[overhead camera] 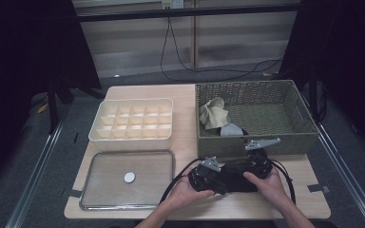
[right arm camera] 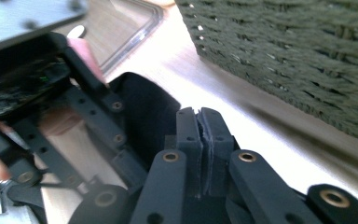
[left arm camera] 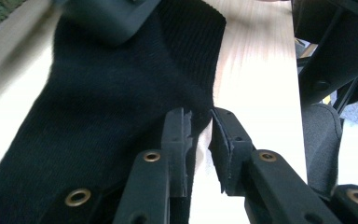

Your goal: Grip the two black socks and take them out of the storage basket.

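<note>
Two grippers sit low at the near edge of the table, just in front of the basket, and between them lies a black sock. The left gripper is beside the right one, almost touching, both hands wrapped around their bodies.

From the left gripper view, the sock spreads flat on the pale wood, ribbed cuff towards the top of the picture. The left gripper has its jaws a little apart, set at the sock's edge, with a bit of black fabric in the narrow gap between the pads; whether they pinch it firmly, I cannot tell. A grey part of the other gripper rests over the sock's far end.

Over in the right gripper view, the right gripper has its jaws pressed together, pad against pad, nothing visible between them. The sock lies just to their left, a dark fold on the table, and the woven basket wall runs close by.

Inside the basket, back in the high view, there's a crumpled beige cloth and a grey piece beside it. On the left half of the table stand a white divider box and, nearer, a tray with a small white disc on it.
</note>
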The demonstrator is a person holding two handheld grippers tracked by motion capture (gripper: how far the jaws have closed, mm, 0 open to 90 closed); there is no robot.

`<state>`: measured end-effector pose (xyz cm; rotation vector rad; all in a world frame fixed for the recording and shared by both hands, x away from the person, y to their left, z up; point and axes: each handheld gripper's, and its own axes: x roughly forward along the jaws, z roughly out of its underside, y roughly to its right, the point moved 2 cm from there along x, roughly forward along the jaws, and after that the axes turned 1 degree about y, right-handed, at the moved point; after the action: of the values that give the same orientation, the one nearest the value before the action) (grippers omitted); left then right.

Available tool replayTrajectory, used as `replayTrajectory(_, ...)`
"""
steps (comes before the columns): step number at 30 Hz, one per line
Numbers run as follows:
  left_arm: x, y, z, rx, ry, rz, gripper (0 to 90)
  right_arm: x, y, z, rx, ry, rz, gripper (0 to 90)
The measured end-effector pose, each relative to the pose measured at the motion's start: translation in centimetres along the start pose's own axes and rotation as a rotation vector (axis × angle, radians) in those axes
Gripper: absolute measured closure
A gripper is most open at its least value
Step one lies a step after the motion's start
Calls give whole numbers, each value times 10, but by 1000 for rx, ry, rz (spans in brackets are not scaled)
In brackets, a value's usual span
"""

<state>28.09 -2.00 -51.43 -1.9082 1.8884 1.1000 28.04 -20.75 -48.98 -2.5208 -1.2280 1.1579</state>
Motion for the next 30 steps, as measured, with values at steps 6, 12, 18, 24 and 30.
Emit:
replayTrajectory(6, -2, -4, 0, 6, 0, -18, 757, -7, -5, -2, -4, 22, -35, 874)
replayTrajectory(12, -3, -6, 0, 5, -1, -33, 758, -12, -9, -5, -4, 41, -48, 875)
replayTrajectory(18, -3, -7, 0, -3, 5, -35, 758, -15, -15, -5, -15, 48, -59, 875)
replayTrajectory(24, -3, -8, 0, 3, 8, -44, 768, -17, -26, -2, -39, 46, -61, 875)
replayTrajectory(30, -5, -10, 1, 3, 11, -58, 767, -19, -30, 1, -40, 39, -69, 875)
